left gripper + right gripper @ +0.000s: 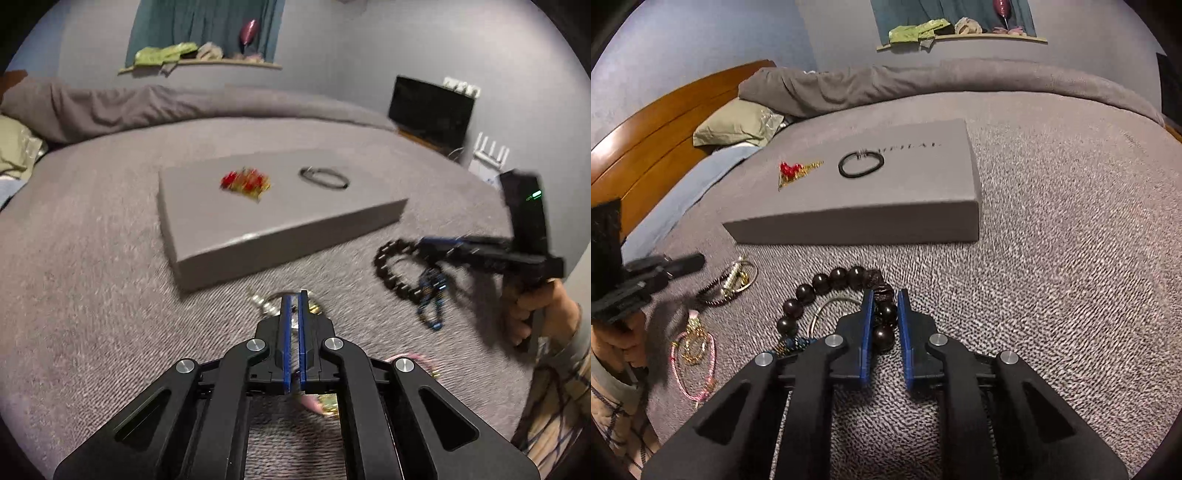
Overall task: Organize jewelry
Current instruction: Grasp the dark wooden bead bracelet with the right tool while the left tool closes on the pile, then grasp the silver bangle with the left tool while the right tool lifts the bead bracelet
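We have the dark bead bracelet (827, 291) low in the frame's centre, clasped by our right gripper (885, 295). Our left gripper (294, 295) is nearly clenched over a silver ring (271, 301); whether it grips, we cannot tell. Two pieces lie on the grey box (905, 206); several remain on the bedspread (1052, 258).

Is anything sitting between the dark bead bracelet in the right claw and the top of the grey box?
Nothing visible: bare bedspread lies between the dark bead bracelet held by the right claw and the grey box.

Left tongs (294, 295) nearly closed over silver ring (275, 300)
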A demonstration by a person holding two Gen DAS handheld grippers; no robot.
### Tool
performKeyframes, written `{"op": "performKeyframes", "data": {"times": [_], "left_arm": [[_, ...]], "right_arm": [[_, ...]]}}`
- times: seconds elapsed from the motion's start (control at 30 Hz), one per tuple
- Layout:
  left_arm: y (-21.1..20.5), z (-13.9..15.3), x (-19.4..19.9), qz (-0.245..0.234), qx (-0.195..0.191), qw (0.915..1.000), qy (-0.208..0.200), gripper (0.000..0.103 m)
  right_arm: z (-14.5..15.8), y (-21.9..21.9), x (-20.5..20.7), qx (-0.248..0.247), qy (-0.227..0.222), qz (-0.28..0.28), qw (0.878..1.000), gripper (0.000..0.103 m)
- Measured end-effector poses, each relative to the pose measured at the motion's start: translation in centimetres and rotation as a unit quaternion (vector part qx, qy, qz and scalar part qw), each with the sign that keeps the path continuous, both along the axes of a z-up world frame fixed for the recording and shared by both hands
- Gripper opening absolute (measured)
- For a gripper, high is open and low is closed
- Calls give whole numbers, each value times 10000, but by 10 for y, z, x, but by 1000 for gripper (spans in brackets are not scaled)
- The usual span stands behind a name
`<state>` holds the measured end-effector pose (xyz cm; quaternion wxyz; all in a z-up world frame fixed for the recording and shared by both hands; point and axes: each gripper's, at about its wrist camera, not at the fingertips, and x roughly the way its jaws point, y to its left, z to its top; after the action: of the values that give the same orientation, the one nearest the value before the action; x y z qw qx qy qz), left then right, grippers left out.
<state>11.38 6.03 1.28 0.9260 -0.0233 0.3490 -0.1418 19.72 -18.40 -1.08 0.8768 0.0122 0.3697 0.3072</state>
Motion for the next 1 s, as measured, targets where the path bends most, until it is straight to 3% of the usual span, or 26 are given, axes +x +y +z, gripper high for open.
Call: {"op": "performKeyframes", "data": {"times": [0.07, 0.13, 0.23, 0.37, 0.43, 0.57, 0.63, 0.77, 0.83, 1.0], "left_arm": [[0, -4, 1, -4, 40, 10000, 71, 5], [-3, -6, 1, 12, 157, 9998, 85, 21], [-7, -8, 3, 16, 219, 9997, 96, 36], [-9, -12, 7, 46, 270, 9995, 178, 42], [-11, -14, 9, 124, 417, 9989, 154, 62], [-13, -17, 17, 77, 310, 9992, 251, 61], [-14, -20, 22, 39, 206, 9992, 354, 48], [-17, -23, 27, 59, 286, 9988, 386, 49], [-20, -23, 26, 73, 451, 9984, 334, 55], [-31, -25, 24, -40, 771, 9966, 289, 56]], "right_arm": [[5, 0, -2, 5, -89, -16, 10000, 13], [8, -2, -4, 13, -162, -45, 9999, 13], [10, -5, -4, 26, -200, -108, 9997, 13], [12, -8, -6, 1, -247, -149, 9996, 13], [10, -7, -6, -39, -233, -150, 9996, 13], [6, -5, -4, -95, -179, -159, 9997, 13], [5, -3, -3, -99, -175, -157, 9997, 13], [1, 0, 0, -132, -118, -161, 9997, 13], [-1, 2, 2, -154, -79, -158, 9997, 13], [-2, 6, 3, -175, -83, -147, 9997, 13]]}}
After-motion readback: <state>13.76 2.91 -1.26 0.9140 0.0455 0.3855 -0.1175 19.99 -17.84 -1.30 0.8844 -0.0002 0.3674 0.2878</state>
